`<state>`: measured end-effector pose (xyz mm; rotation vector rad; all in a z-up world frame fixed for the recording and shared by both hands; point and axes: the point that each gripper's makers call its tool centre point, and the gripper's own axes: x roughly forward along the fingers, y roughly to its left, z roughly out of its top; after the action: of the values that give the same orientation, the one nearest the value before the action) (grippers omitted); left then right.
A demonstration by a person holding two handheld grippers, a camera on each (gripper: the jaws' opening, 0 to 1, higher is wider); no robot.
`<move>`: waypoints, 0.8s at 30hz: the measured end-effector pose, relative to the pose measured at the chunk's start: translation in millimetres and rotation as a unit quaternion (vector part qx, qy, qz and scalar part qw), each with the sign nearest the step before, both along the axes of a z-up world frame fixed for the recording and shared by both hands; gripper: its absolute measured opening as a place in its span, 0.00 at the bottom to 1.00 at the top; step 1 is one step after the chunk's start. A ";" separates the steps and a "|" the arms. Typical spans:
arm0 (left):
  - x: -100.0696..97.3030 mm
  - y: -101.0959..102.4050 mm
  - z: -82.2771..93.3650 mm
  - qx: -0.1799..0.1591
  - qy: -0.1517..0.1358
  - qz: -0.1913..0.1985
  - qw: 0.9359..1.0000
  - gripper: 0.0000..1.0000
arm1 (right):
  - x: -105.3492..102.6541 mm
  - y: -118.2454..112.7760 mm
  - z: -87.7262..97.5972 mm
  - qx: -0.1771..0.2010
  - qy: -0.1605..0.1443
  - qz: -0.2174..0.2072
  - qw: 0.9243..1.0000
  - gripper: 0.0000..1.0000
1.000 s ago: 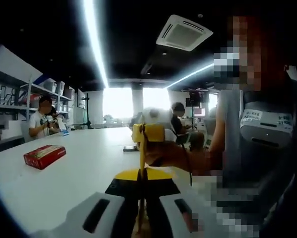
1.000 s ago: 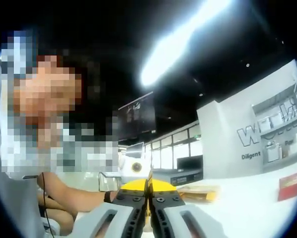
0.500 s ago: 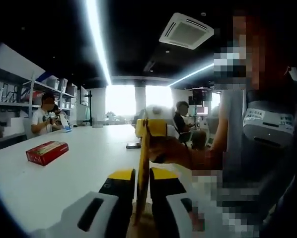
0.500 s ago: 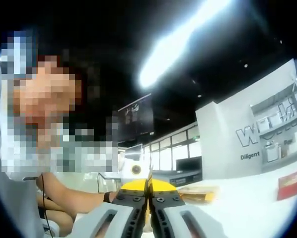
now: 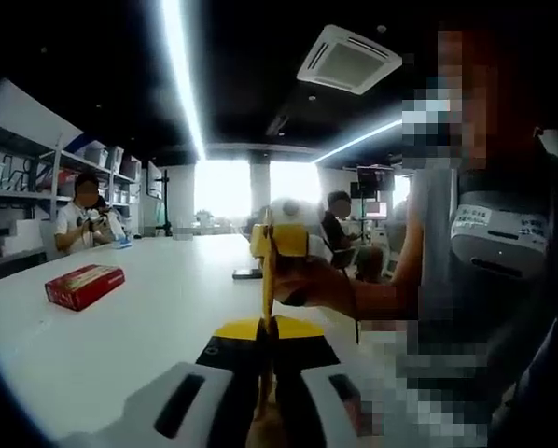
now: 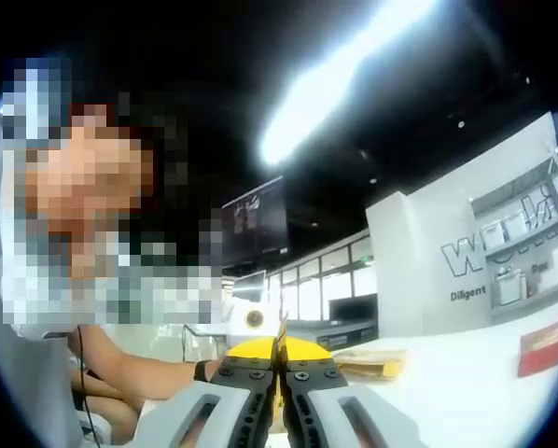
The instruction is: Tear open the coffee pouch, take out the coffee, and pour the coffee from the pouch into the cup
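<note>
We pinch the thin coffee pouch [image 5: 267, 280] edge-on between both claws, the left claw [image 5: 266, 359] and the right claw [image 6: 279, 373] clamped tight, so next we pull apart to tear it, above the white table [image 5: 120, 327] with its red box [image 5: 83, 286].

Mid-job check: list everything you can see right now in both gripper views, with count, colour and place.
coffee pouch: one, yellow, seen edge-on, clamped between both grippers
red box: one, red, on the table to the left
table: one, white, long, under everything
dark flat object: one, on the table behind the pouch; cannot tell what
flat tan packet: one, lying on the table
seated people: several, far end of the table
left gripper: jaws shut on the pouch
right gripper: jaws shut on the pouch
person's forearm: one, behind the pouch
</note>
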<state>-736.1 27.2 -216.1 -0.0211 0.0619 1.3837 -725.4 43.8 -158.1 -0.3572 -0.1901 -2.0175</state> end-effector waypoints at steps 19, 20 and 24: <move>-3.5 -3.6 -2.3 -0.007 -0.006 0.003 1.000 0.12 | 0.9 -0.3 4.5 -0.002 0.004 0.000 1.000 0.02; -3.3 -3.8 -3.1 -0.008 -0.007 0.001 1.000 0.12 | 0.9 -0.2 4.6 -0.001 0.005 0.000 1.000 0.02; -2.6 -4.4 -4.1 -0.009 -0.005 -0.002 1.000 0.08 | 1.5 -0.3 5.1 0.001 0.006 0.001 1.000 0.02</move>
<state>-738.6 22.7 -220.2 -0.0435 0.0651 1.3794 -723.9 43.4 -153.1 -0.3674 -0.1821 -2.0125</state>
